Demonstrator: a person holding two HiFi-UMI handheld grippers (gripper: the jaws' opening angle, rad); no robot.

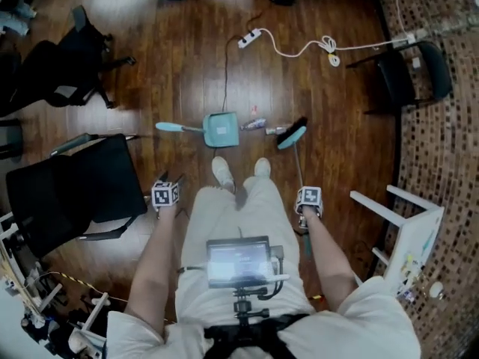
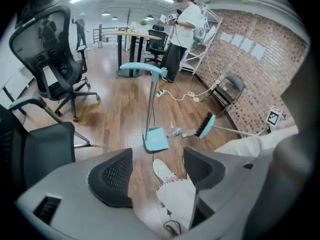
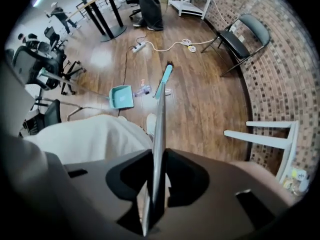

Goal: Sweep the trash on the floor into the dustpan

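**Broom in grip, dustpan standing free, trash not yet in**

Left gripper view: the left gripper (image 2: 156, 170) fills the lower frame, its jaws wide apart with nothing between them but a shoe (image 2: 163, 170) and floor (image 2: 125, 119) beyond. Just above centre the dustpan (image 2: 156, 139) sits on the floor, its long handle upright and held by nothing. The trash (image 2: 175, 132) lies just right of it, and the broom (image 2: 205, 125) head just right of that.

Right gripper view: the right gripper (image 3: 159, 176) is clamped on the broom's handle, which runs up the frame's middle to the head beside the trash.

Head view: both forearms reach down at either side of the legs. The left gripper points down and somewhat forward, well short of the dustpan. The right gripper points straight down.

By my reading the sweep itself is in hand. The trash lies between the head and the pan, so the next move calls for a short push leftward in frame. The left gripper likely needs the pan's handle to steady it. I cannot tell which way the pan's mouth faces.
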